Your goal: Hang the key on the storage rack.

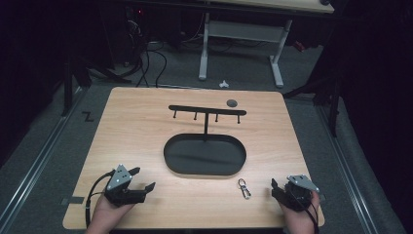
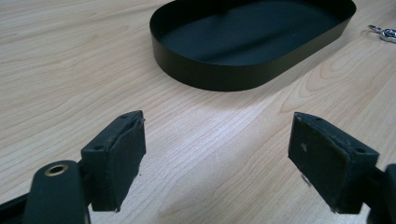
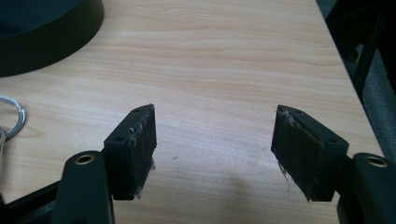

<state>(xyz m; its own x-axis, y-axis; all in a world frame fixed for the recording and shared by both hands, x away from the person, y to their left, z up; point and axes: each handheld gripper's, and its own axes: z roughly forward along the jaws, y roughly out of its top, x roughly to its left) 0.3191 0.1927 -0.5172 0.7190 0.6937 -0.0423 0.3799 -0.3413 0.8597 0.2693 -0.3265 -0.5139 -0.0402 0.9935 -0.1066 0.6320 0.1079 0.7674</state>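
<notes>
Both grippers are resting at the near edge of the desk, and the work appears, as a judgement, to be at its very start: nothing is being held and nothing is hanging on the rack.

The left gripper is standing with its fingers spread wide and empty, bare wood lying between them. The right gripper is likewise wide open, its fingers gripping nothing.

The key clip, a small metal snap hook with a ring, is lying flat on the desk just to the left of the right gripper's fingers and well to the right of the left gripper's; its ring is showing at the left edge of the right gripper view.

Ahead of both pairs of fingers the black oval tray is sitting empty, and the hook rack is rising from its far rim, every peg bare. A dark round disc is lying beyond the rack.

Remaining, judging from the layout: grasping the clip and hanging or depositing it.

Count: two grippers, one key clip, one tray, one rack with four pegs, one disc.
</notes>
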